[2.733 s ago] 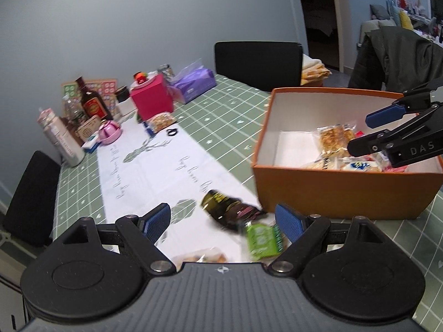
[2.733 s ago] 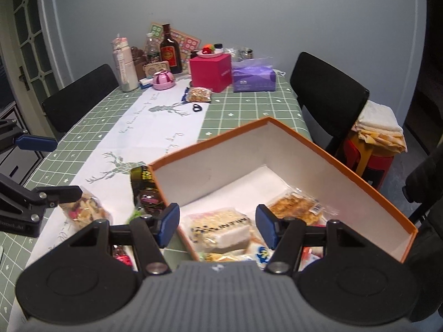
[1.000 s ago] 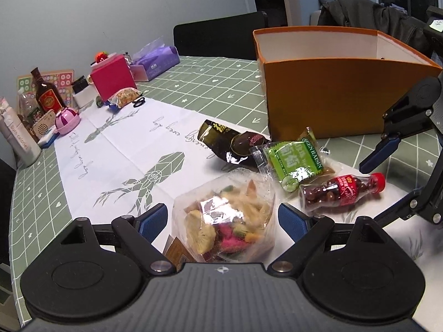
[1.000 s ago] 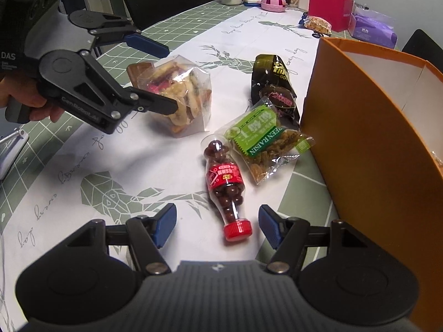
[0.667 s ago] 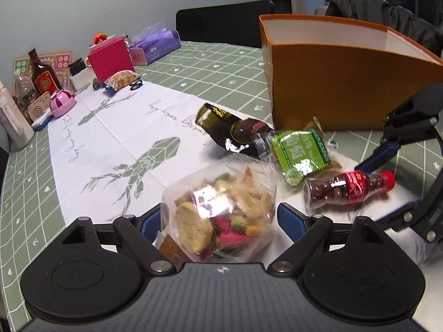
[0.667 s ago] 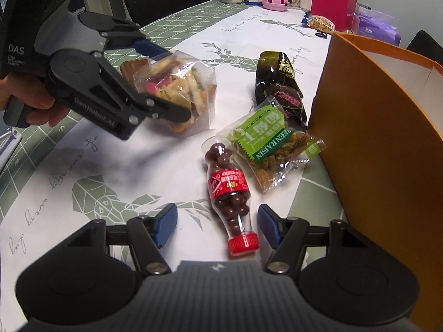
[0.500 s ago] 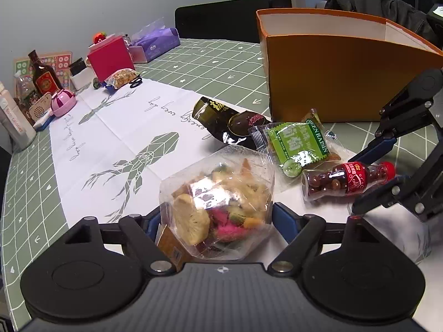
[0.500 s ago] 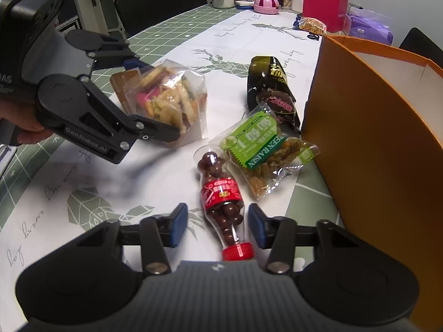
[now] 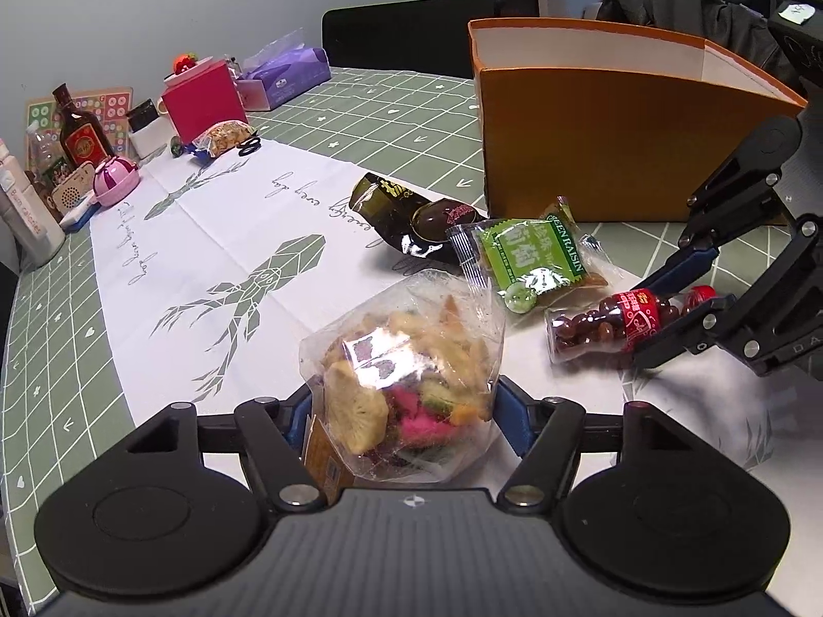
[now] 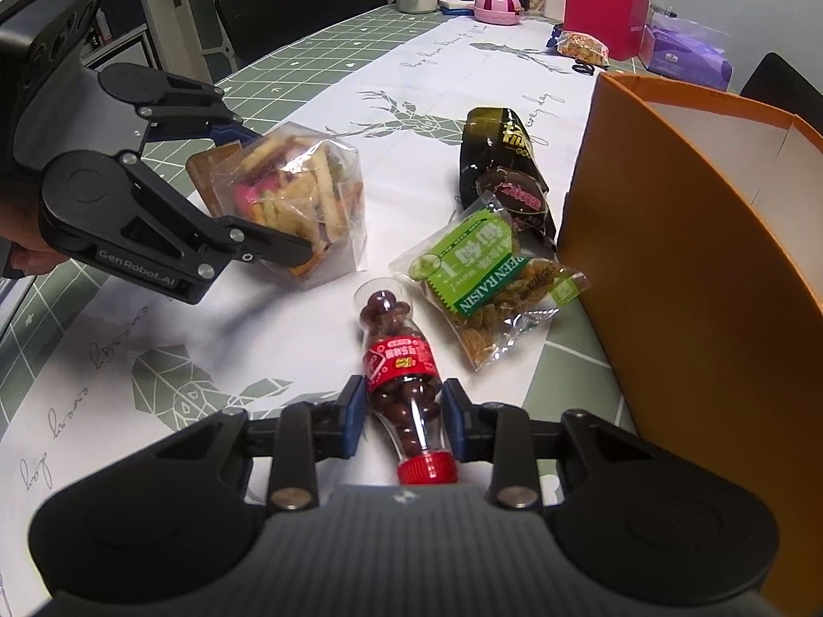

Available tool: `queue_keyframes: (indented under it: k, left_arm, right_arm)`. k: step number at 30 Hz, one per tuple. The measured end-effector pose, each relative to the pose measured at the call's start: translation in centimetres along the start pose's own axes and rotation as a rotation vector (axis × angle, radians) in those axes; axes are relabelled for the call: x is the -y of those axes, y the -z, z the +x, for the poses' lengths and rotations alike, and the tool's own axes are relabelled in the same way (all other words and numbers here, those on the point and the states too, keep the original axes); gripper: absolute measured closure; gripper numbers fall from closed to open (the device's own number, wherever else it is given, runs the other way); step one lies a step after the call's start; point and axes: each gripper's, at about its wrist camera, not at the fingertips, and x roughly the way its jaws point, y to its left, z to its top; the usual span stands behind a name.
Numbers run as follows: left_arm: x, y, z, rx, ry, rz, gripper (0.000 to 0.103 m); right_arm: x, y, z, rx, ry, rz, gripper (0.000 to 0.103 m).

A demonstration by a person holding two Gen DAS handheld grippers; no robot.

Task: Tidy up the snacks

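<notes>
A clear bag of mixed crackers point(image 9: 406, 360) point(image 10: 303, 195) sits between the blue pads of my left gripper point(image 9: 406, 411) point(image 10: 272, 195). Its jaws are closing and both pads press the bag's sides. My right gripper point(image 10: 404, 411) point(image 9: 648, 324) is shut on a small red-capped bottle of chocolate beans point(image 10: 398, 355) point(image 9: 591, 329) lying on the white runner. A green raisin packet point(image 10: 488, 277) point(image 9: 535, 257) and a dark shiny packet point(image 10: 506, 154) point(image 9: 406, 205) lie beside the orange box point(image 10: 694, 283) point(image 9: 591, 128).
At the table's far end stand a pink box point(image 9: 203, 97), a purple tissue pack point(image 9: 288, 72), a small snack bag point(image 9: 226, 136), bottles point(image 9: 79, 136) and a pink pot point(image 9: 115, 180). Black chairs point(image 9: 401, 36) ring the table. A hand point(image 10: 25, 257) holds the left gripper.
Both grippers' jaws have come together over the last second: the left ones onto the cracker bag, the right ones onto the bottle. Before that, both came down from the box.
</notes>
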Motion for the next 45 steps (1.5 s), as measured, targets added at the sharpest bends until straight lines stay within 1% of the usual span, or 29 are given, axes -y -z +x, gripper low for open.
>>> queue_keyframes:
  k: [5,12,15,18,24,33,39,42,45]
  left_arm:
    - [-0.1,0.3,-1.0,0.012,-0.013,-0.008,0.027]
    - [-0.6,0.4,-2.5,0.033,-0.007,-0.031,0.027]
    - [-0.4,0.4,-2.9,0.032,-0.008,-0.027,0.028]
    - [-0.1,0.2,-3.3,0.032,-0.018,-0.012,0.032]
    - [0.6,-0.6,-4.5,0.045,-0.025,-0.001,0.032]
    - [1.8,-2.6,-6.5,0.058,-0.05,0.029,0.033]
    - [3.0,-5.0,-7.9,0.077,-0.058,0.065,0.033]
    - [3.8,-6.2,-8.2,0.089,-0.057,0.076,0.033]
    - [4.8,-7.4,-8.4,0.096,-0.061,0.097,0.033]
  right_arm:
    - [0.0,-0.3,-0.5,0.0,-0.008,0.003,0.073]
    - [-0.2,-0.6,-1.3,0.01,-0.005,0.002,0.073]
    - [-0.4,-0.6,-1.7,0.014,-0.003,0.0,0.073]
    - [-0.5,-0.8,-2.1,0.023,-0.005,0.0,0.073]
    - [-0.6,-1.1,-3.2,0.046,-0.02,0.005,0.073]
    - [0.1,-1.6,-5.5,0.099,-0.023,0.032,0.073]
    - [1.0,-1.6,-8.2,0.15,-0.023,0.059,0.073]
    - [1.7,-1.6,-9.5,0.171,-0.037,0.084,0.073]
    - [2.1,-1.7,-10.9,0.195,-0.034,0.097,0.073]
